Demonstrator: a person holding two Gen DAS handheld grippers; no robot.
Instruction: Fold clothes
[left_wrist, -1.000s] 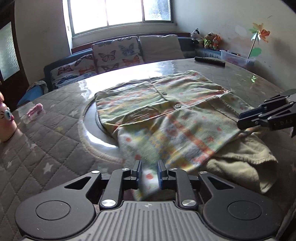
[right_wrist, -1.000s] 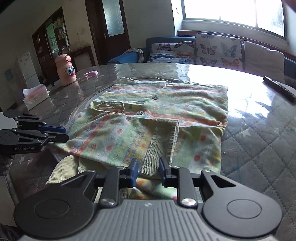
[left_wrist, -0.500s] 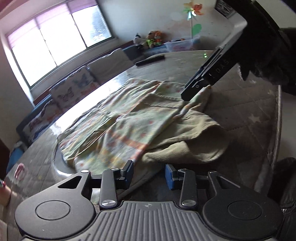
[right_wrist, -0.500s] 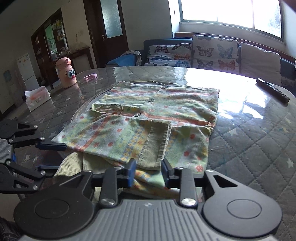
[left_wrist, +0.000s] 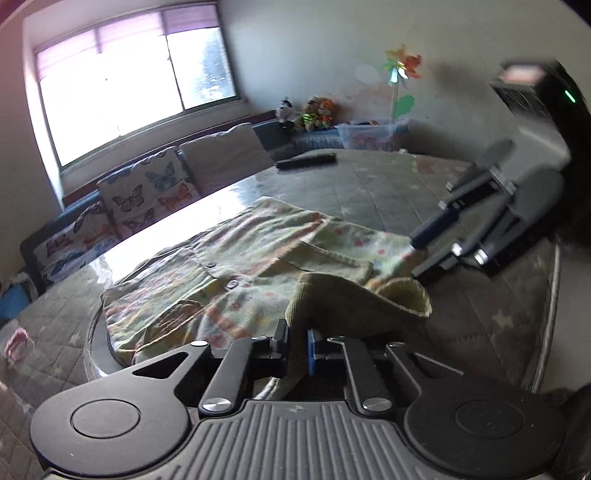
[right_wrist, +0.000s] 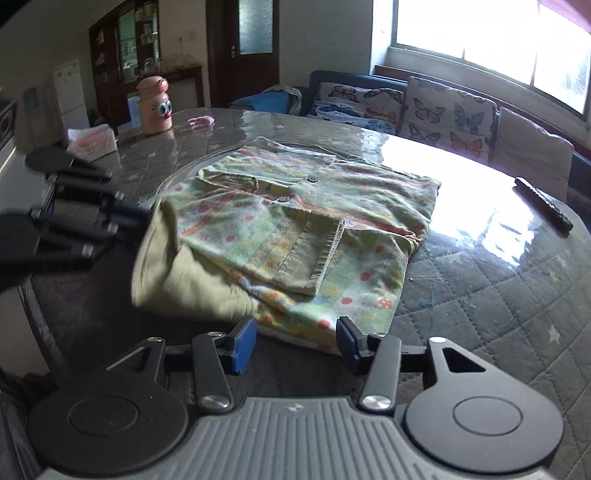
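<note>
A green and yellow patterned buttoned garment lies partly folded on the round quilted table, its olive lining turned up at the near corner. My left gripper is shut on that olive edge, which runs down between its fingers. In the right wrist view the left gripper sits blurred at the garment's left corner. My right gripper stands wide open just short of the near hem, holding nothing. From the left wrist it shows as the right gripper beside the garment's right corner.
A dark remote control lies at the table's far side. A pink bottle, a tissue box and a small pink item sit on the far left. A sofa with butterfly cushions runs behind; the table's edge is close.
My right gripper has opened wide and let go of the hem. My left gripper has closed on the olive edge, and its view has swung back toward the garment.
</note>
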